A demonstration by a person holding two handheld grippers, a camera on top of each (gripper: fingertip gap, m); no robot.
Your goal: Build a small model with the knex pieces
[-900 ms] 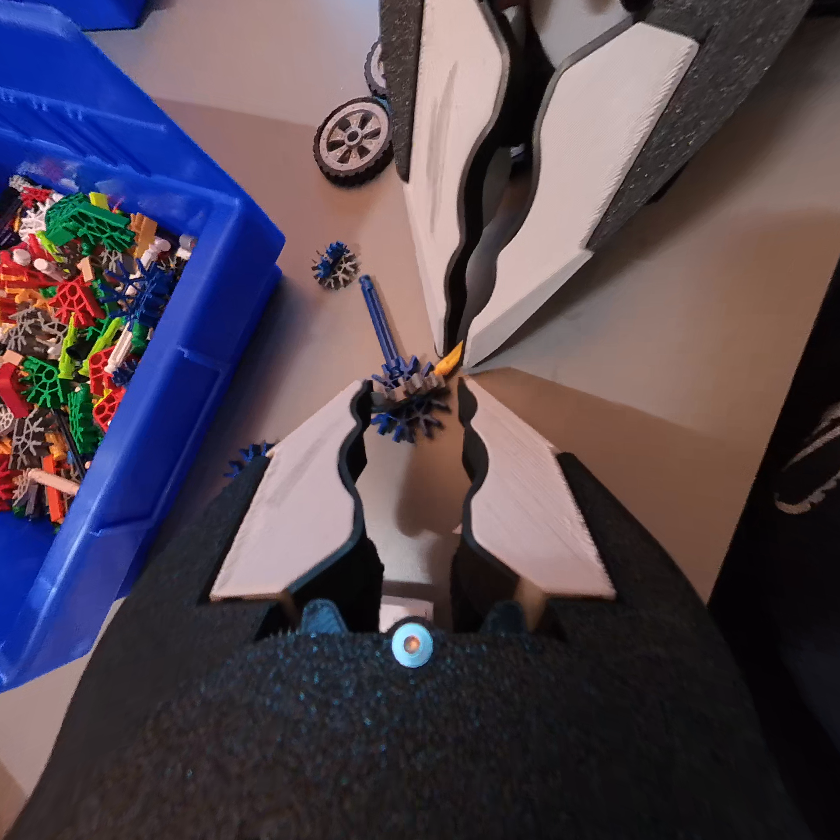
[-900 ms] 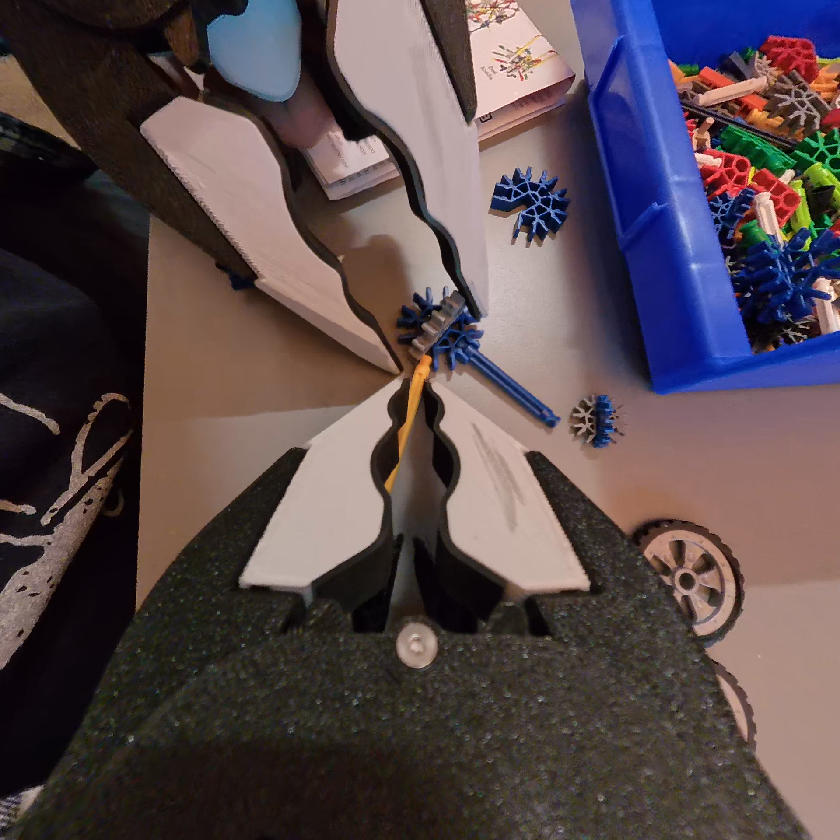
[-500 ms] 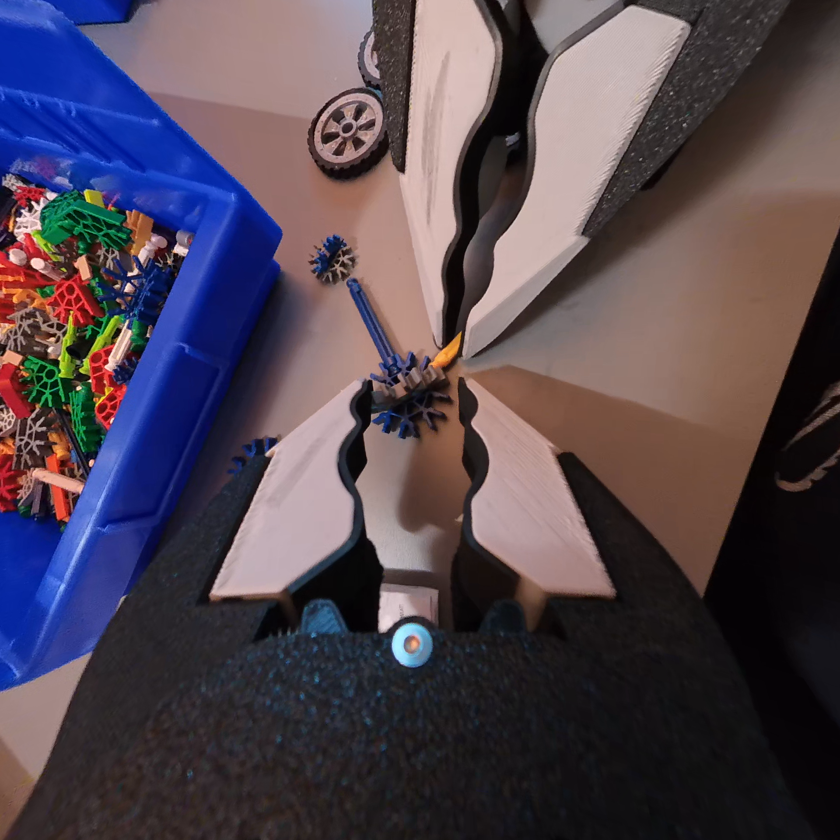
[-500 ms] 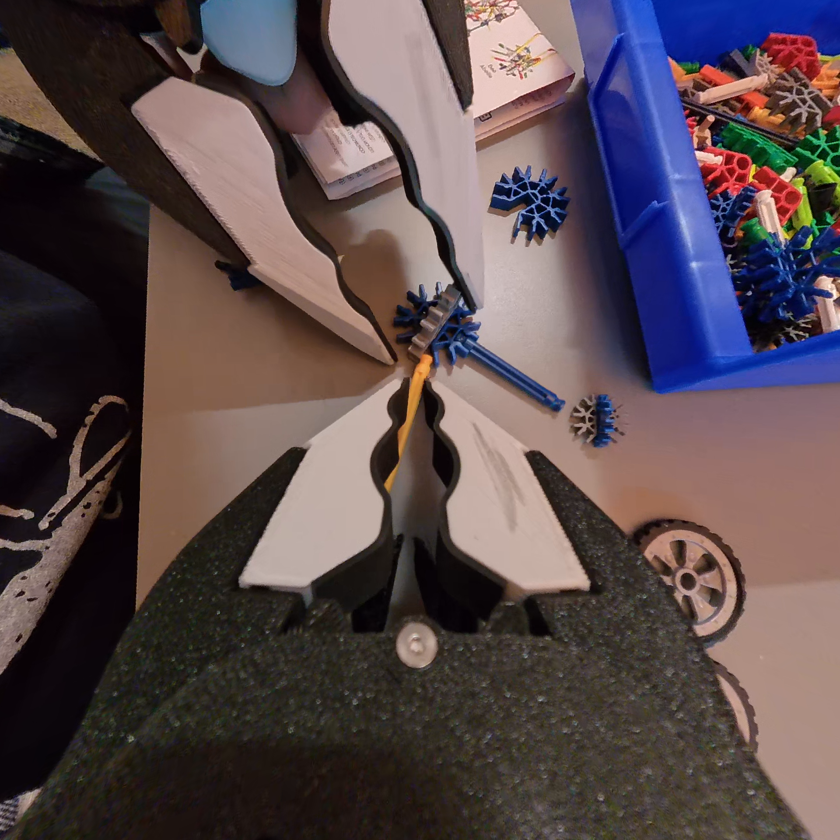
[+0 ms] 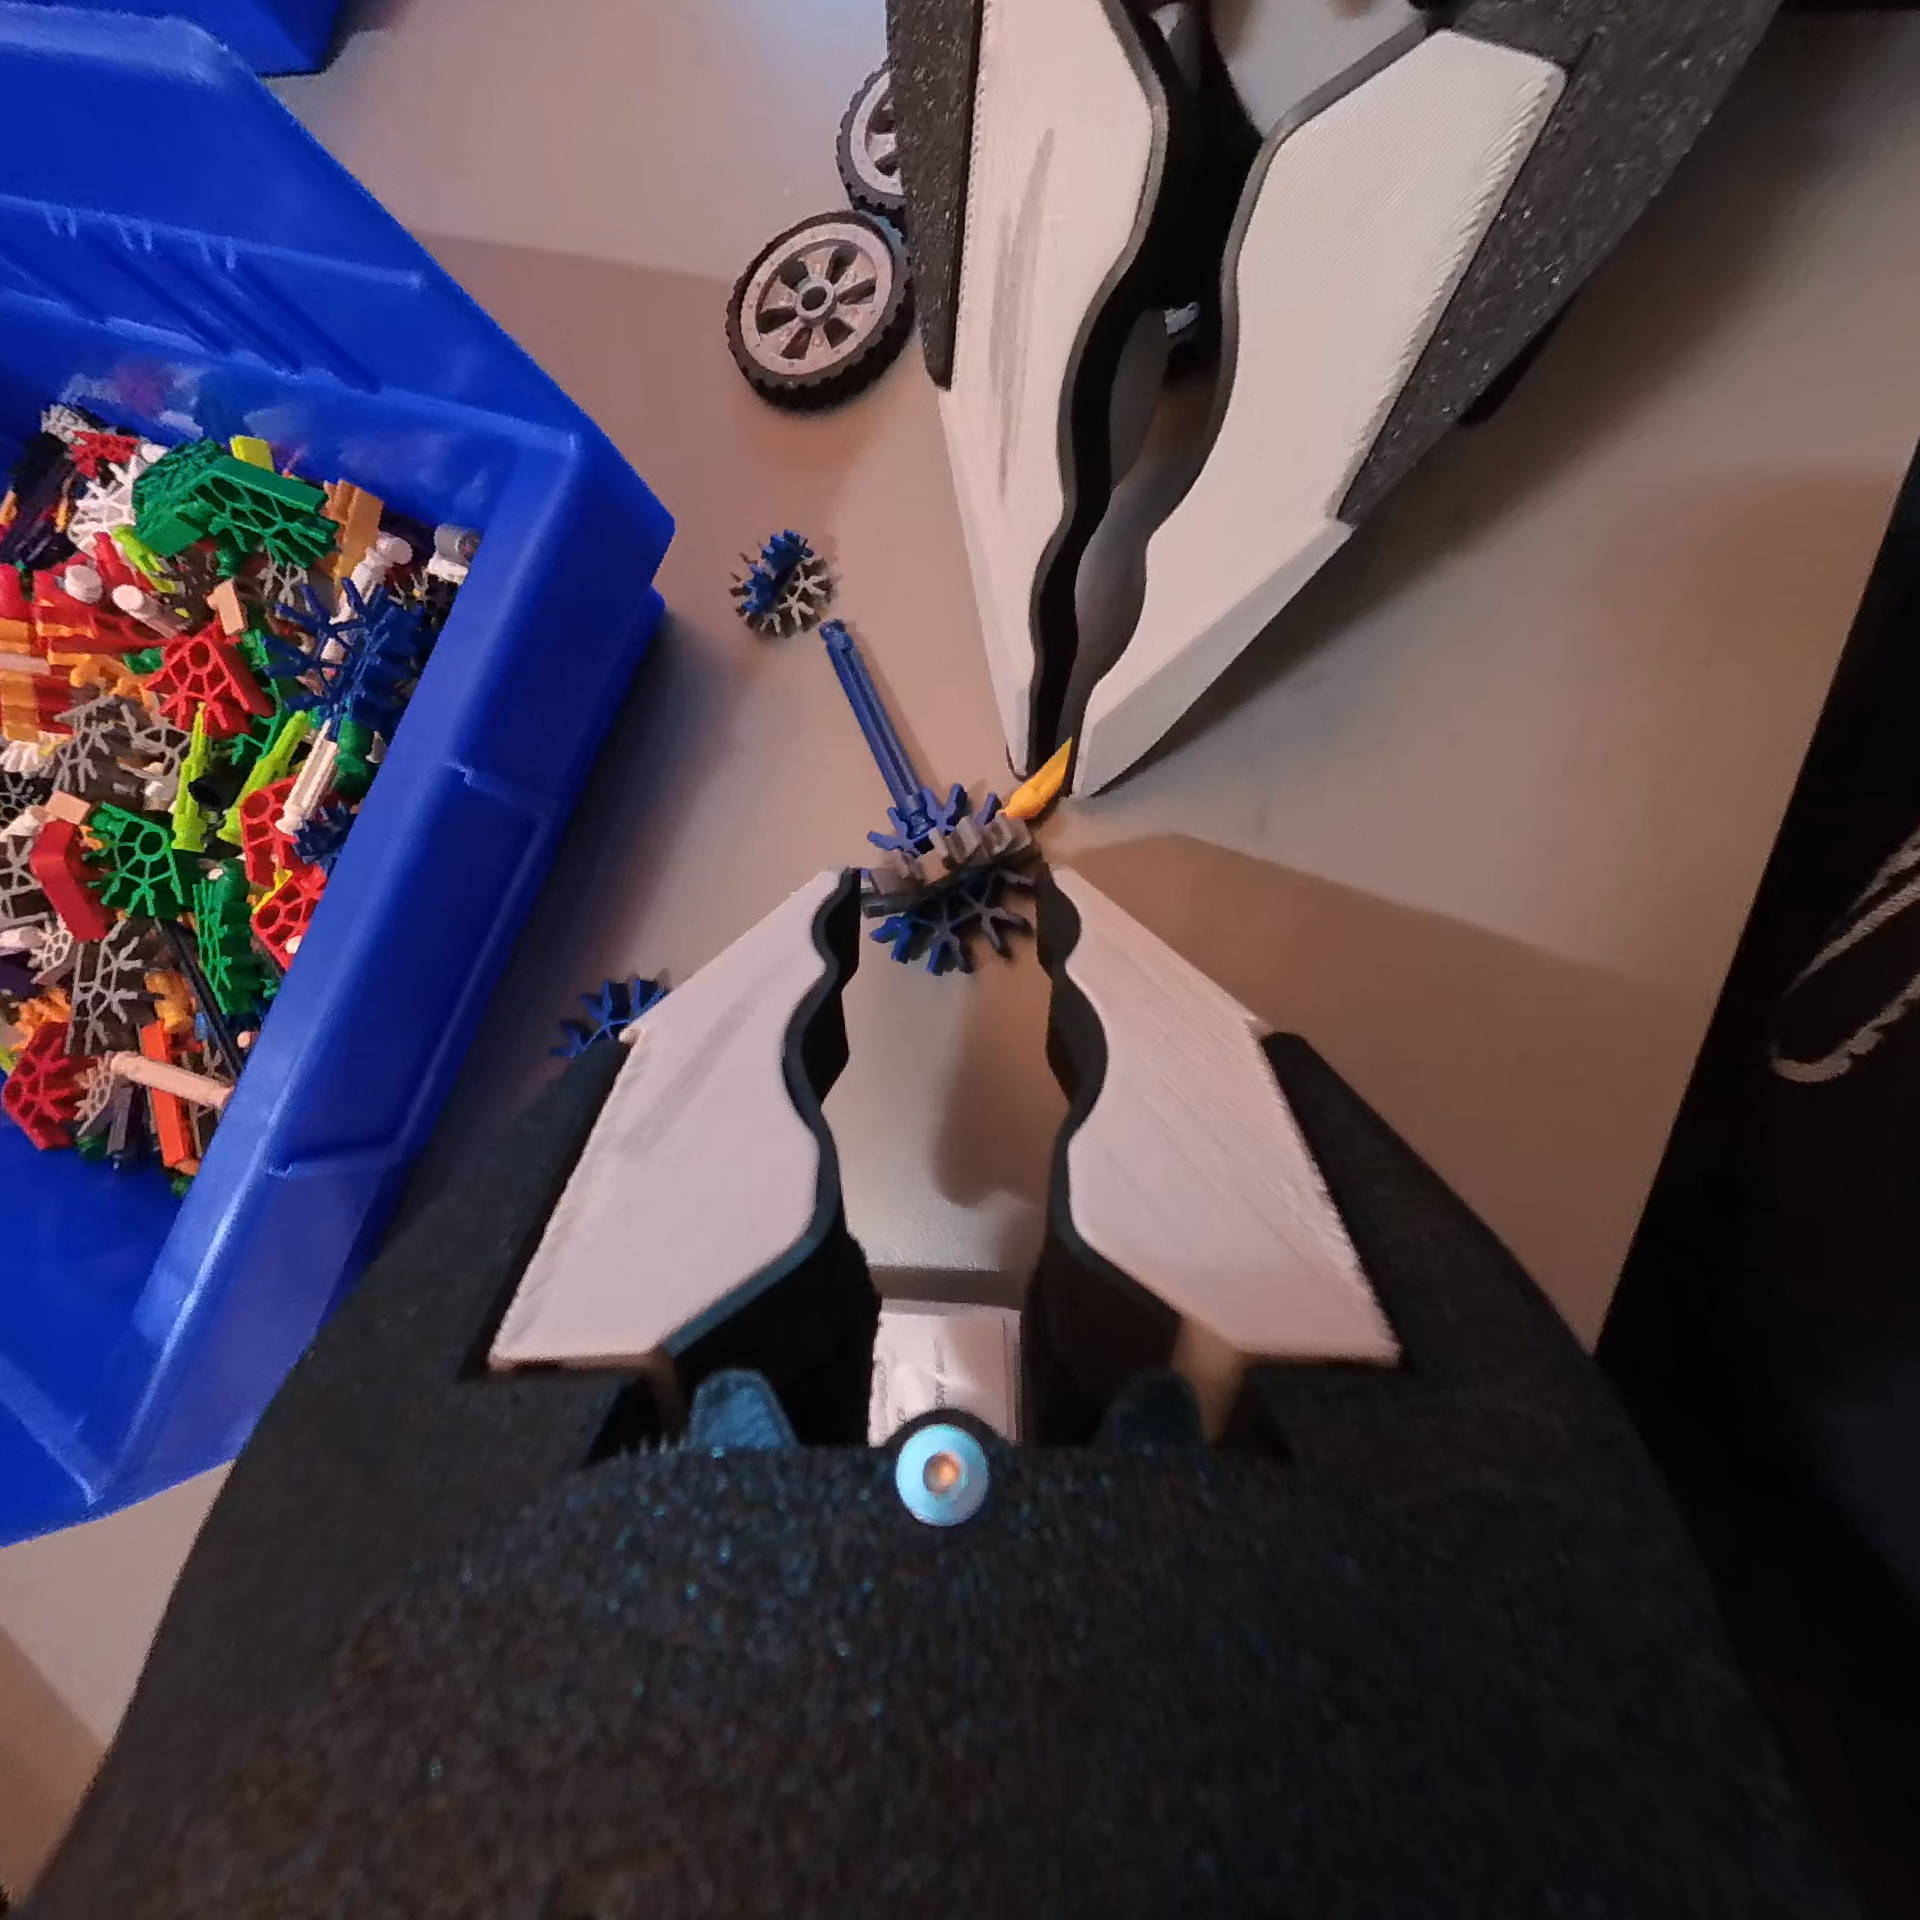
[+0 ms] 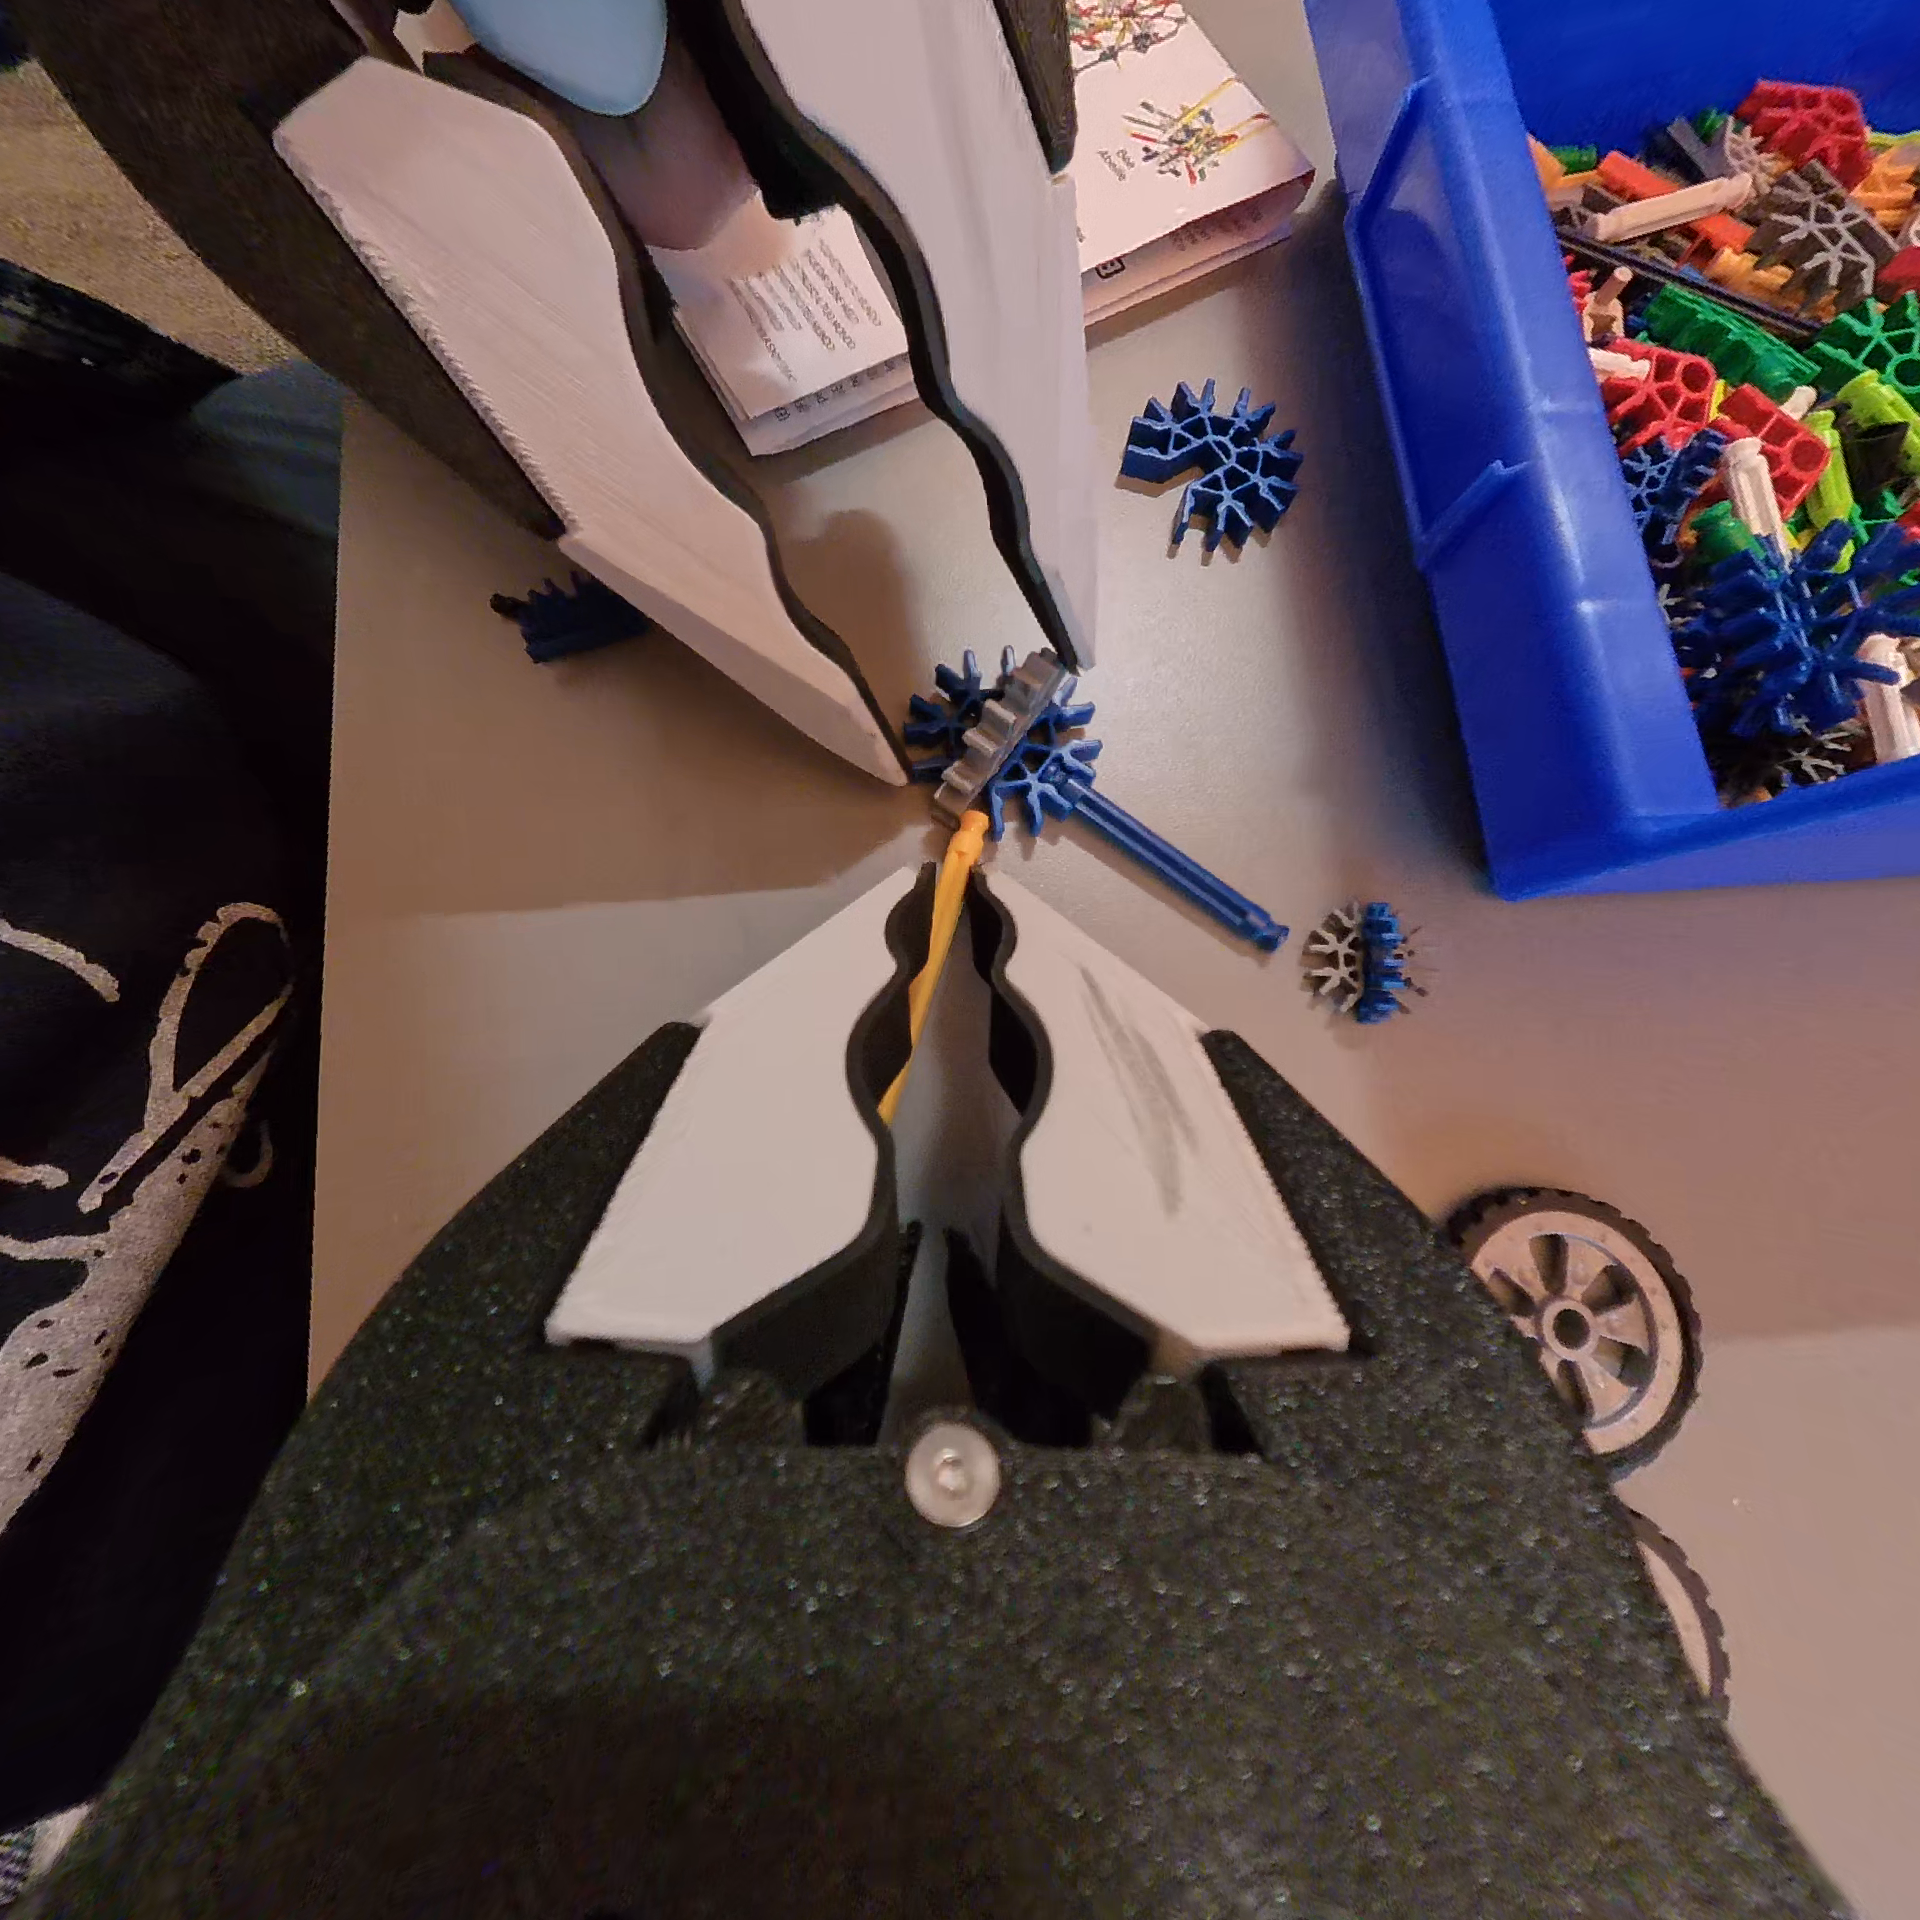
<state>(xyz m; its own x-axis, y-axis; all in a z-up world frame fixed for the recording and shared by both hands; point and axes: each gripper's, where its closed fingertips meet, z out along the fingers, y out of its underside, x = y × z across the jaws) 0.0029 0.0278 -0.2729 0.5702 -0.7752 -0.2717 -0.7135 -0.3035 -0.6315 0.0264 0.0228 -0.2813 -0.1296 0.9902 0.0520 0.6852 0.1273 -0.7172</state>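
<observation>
My left gripper [image 5: 948, 885] is shut on a small assembly [image 5: 951, 904]: two blue snowflake connectors with a grey gear between them. A blue rod [image 5: 873, 717] sticks out of it across the table. The assembly sits at table level. My right gripper [image 6: 945, 878] is shut on a thin yellow rod [image 6: 940, 935], whose tip touches the assembly [image 6: 1023, 758] at the gear. In the right wrist view the left gripper [image 6: 982, 717] flanks the gear from above. In the left wrist view the right gripper [image 5: 1051, 777] comes in from the top with the yellow rod's tip [image 5: 1039, 795] showing.
A blue bin [image 5: 468, 935] full of coloured construction pieces stands close by. On the table lie a small grey-and-blue connector pair [image 6: 1361, 961], a blue partial connector [image 6: 1216, 462], black-tyred wheels [image 6: 1579, 1330], a booklet [image 6: 1174, 156] and a blue piece [image 6: 566, 623] near the table edge.
The assembly between the left fingertips has tilted slightly and its blue rod has swung a little. The yellow rod's tip has stayed against the gear.
</observation>
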